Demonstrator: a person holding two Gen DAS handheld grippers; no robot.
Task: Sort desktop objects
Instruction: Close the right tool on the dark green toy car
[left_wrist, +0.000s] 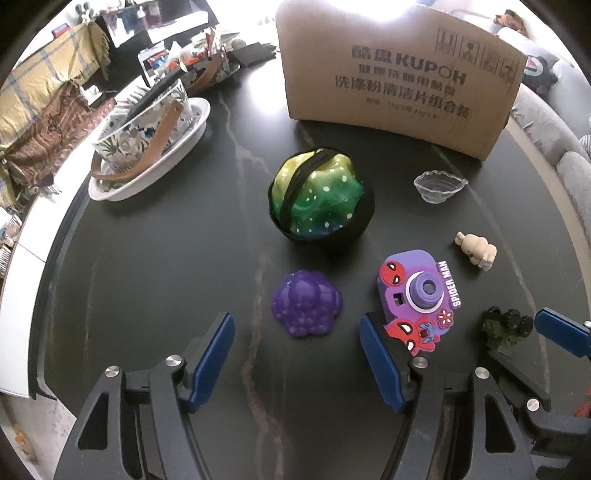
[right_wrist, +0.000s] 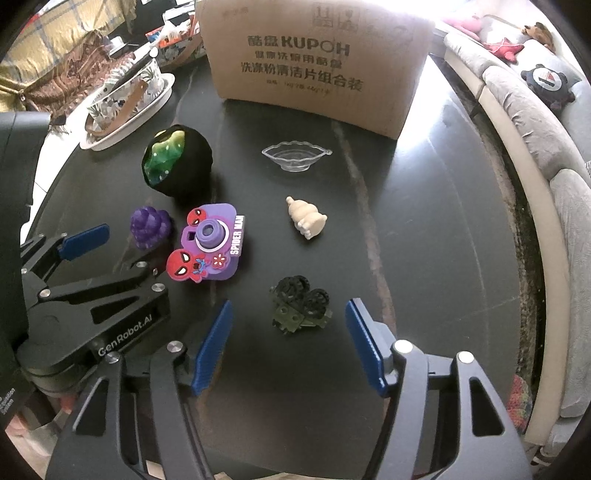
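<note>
Left hand-held gripper (left_wrist: 297, 354) open behind purple grape toy (left_wrist: 307, 302), right hand-held gripper (right_wrist: 288, 343) open around green toy vehicle (right_wrist: 300, 306)

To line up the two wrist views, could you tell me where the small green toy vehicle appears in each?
Left wrist: green toy vehicle at the lower right, beside the right gripper.
Right wrist: lower centre, between the open fingers.
Shared landmark: the purple Spider-Man camera.

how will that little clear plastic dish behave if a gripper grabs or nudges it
The clear dish looks thin-walled and see-through, so it is probably very light and may flex or crack under a hard squeeze. Its small foot under a wide scalloped rim suggests it could tip. On the glossy dark table it would likely slide rather than roll.
</note>
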